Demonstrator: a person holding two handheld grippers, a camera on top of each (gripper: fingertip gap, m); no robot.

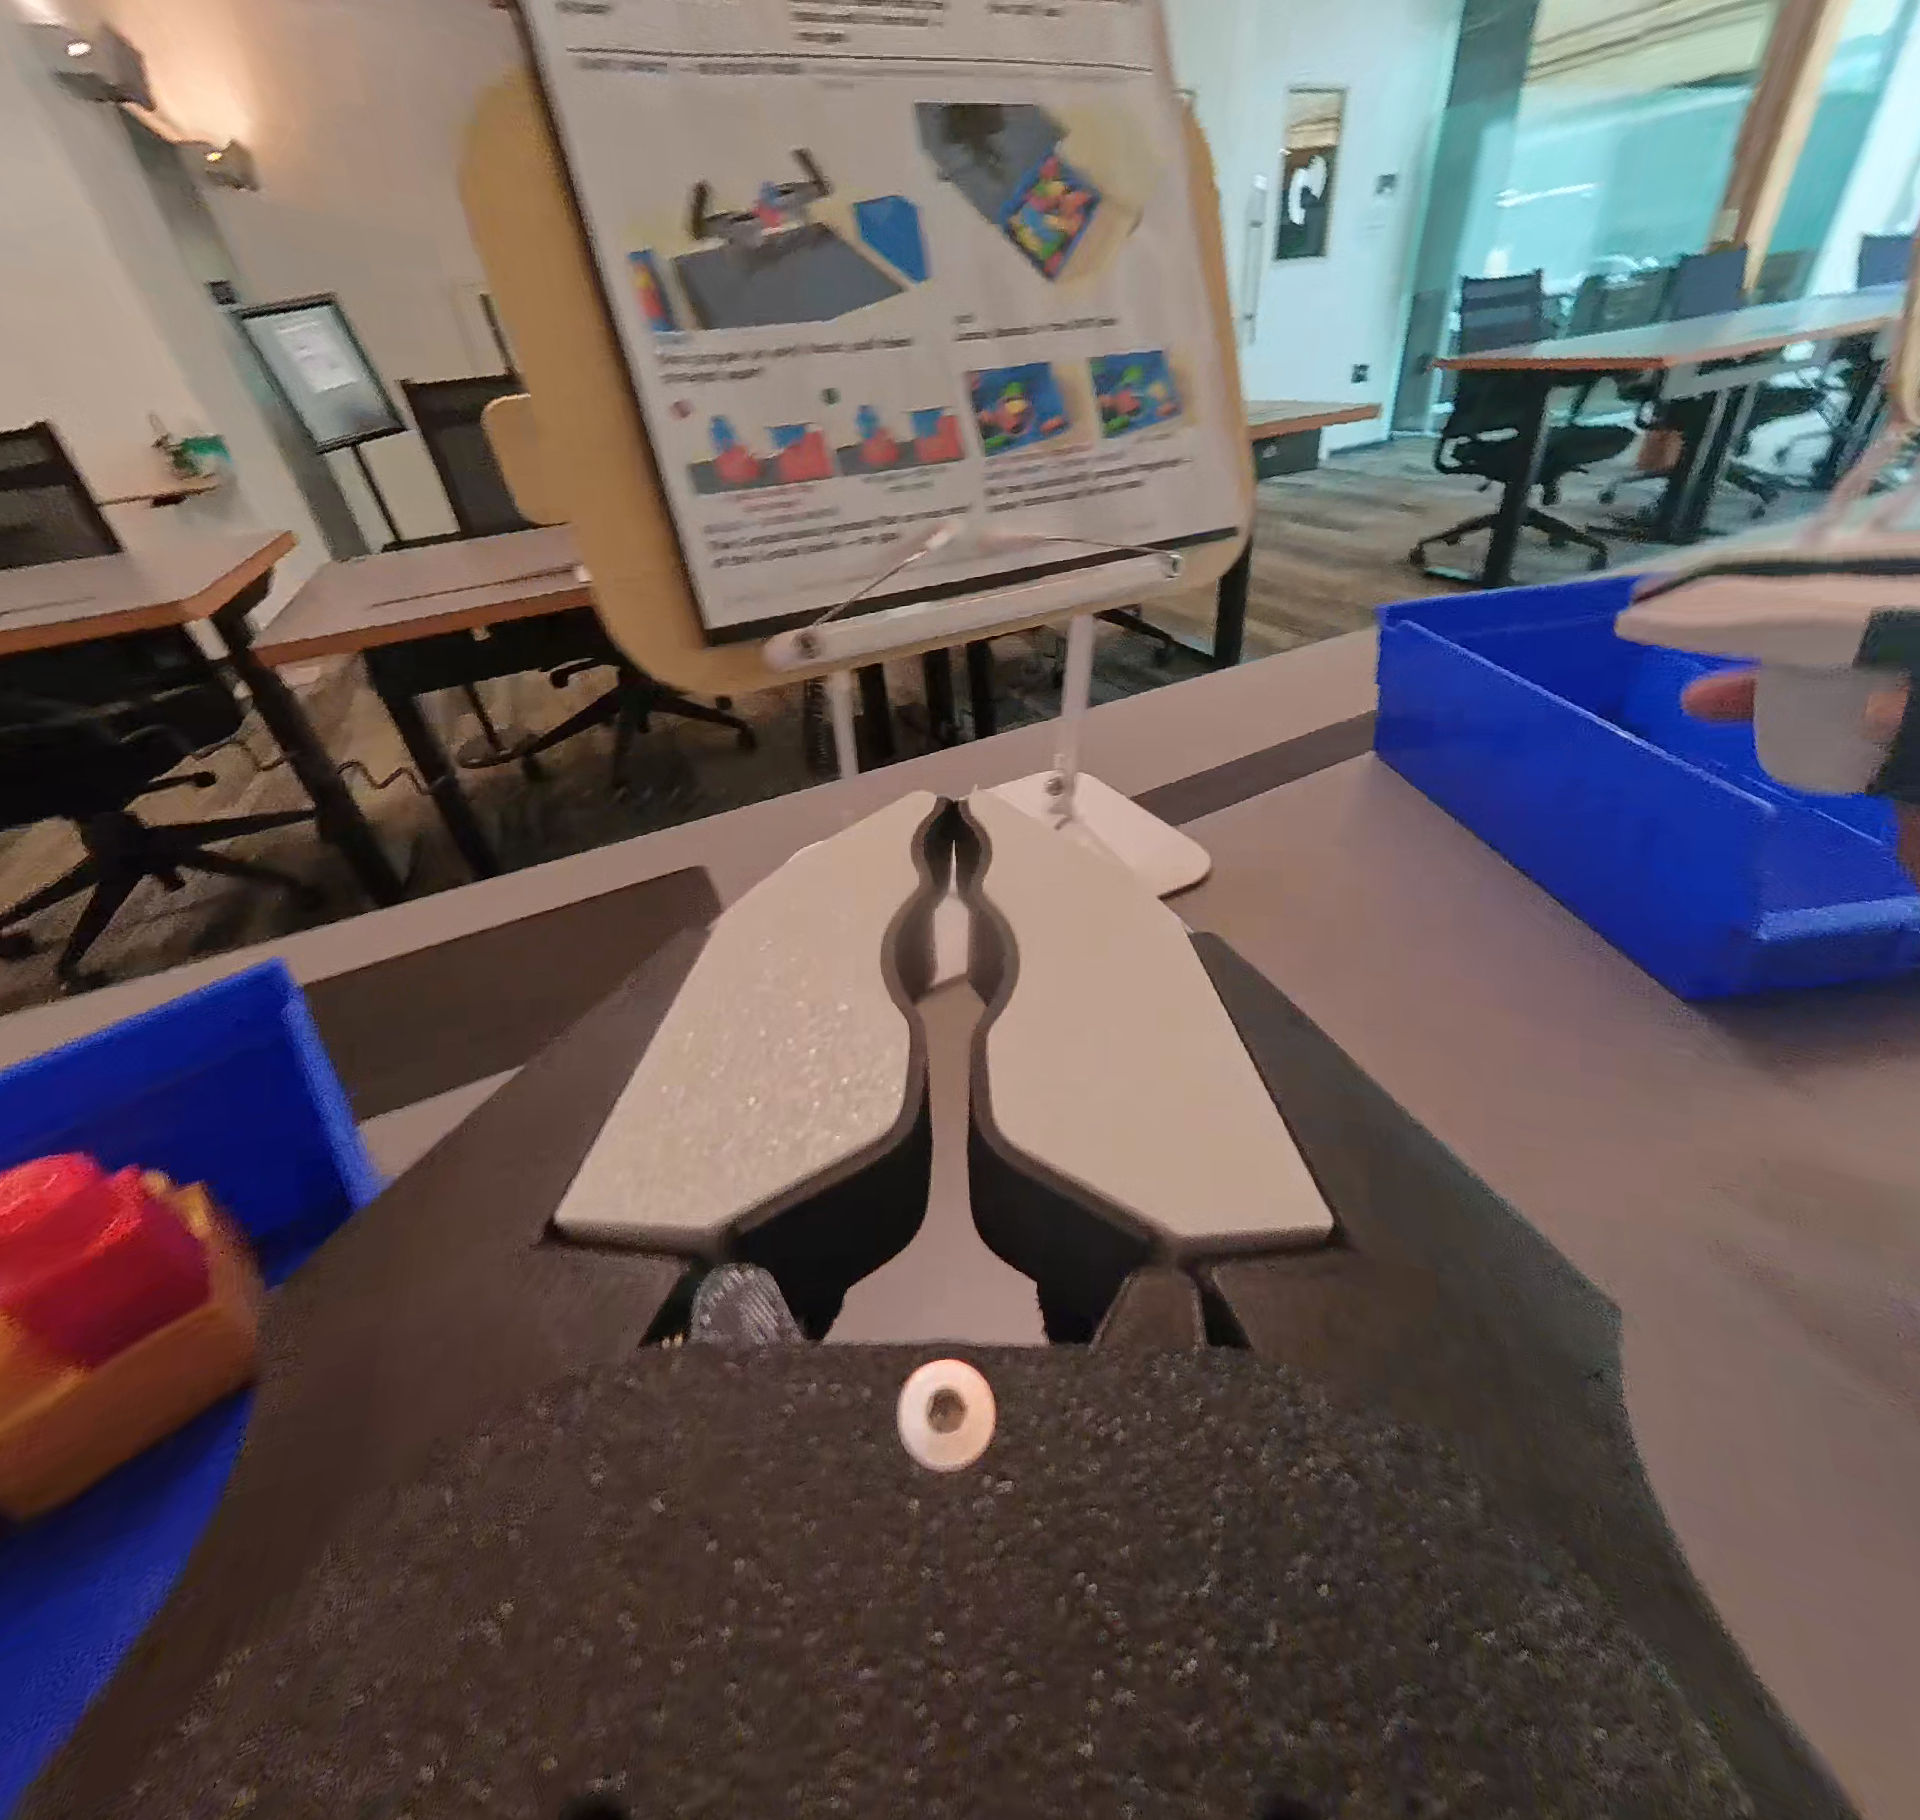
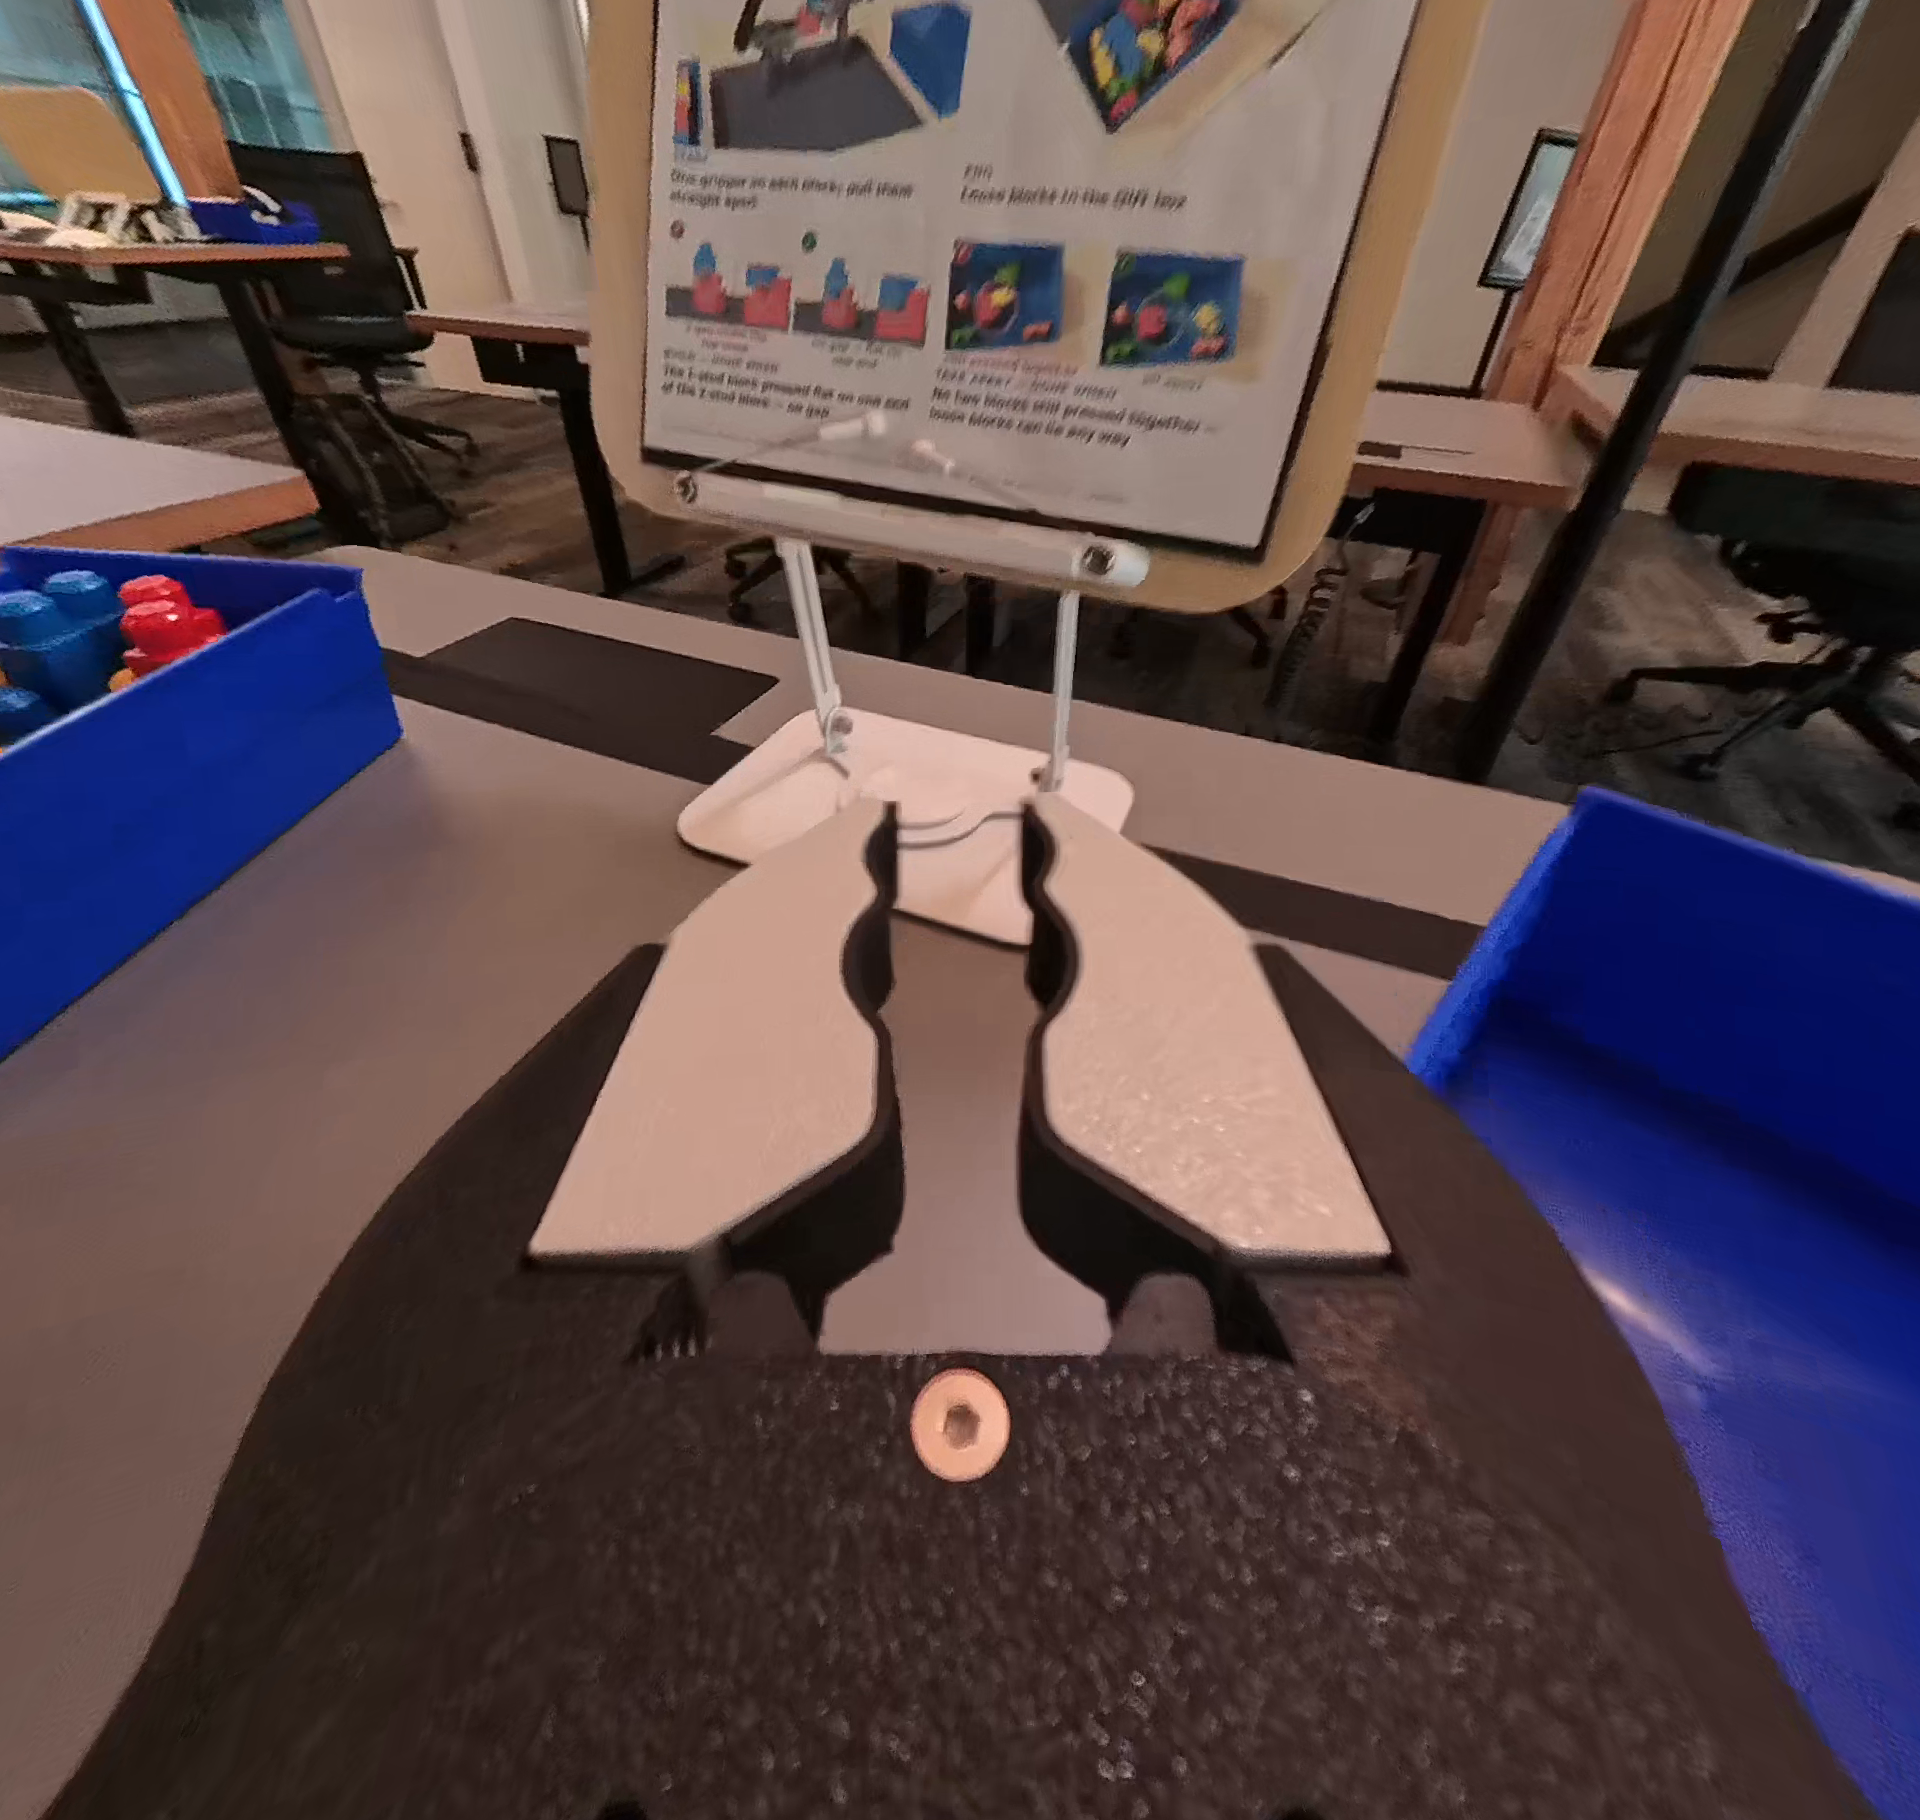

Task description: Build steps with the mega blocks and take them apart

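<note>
— Mega blocks (image 2: pixel 88 627) are sitting in the blue bin on the left (image 2: pixel 208 731), aren't they?

— Yes, in the right wrist view blue and red ones are lying heaped against its far wall. In the left wrist view a red block (image 1: pixel 83 1261) is resting on an orange one (image 1: pixel 135 1396) at that bin's near end (both are blurred).

— And the other container?

— A second blue bin (image 2: pixel 1662 1043) is standing at the right of the grey table (image 2: pixel 468 939). The part showing in the right wrist view is holding nothing; the rest is running out of frame.

— What are the tongs doing?

— The left gripper (image 1: pixel 954 820) is hovering over the table with its tips nearly touching and nothing between them. The right gripper (image 2: pixel 956 814) is pointing at the white base of the instruction board (image 2: pixel 997 212), jaws standing a narrow way apart, also gripping nothing.

— Are they near the blocks?

— Neither is touching a block. Seen from the left wrist view, the right gripper is hanging over the right-hand bin.
</note>
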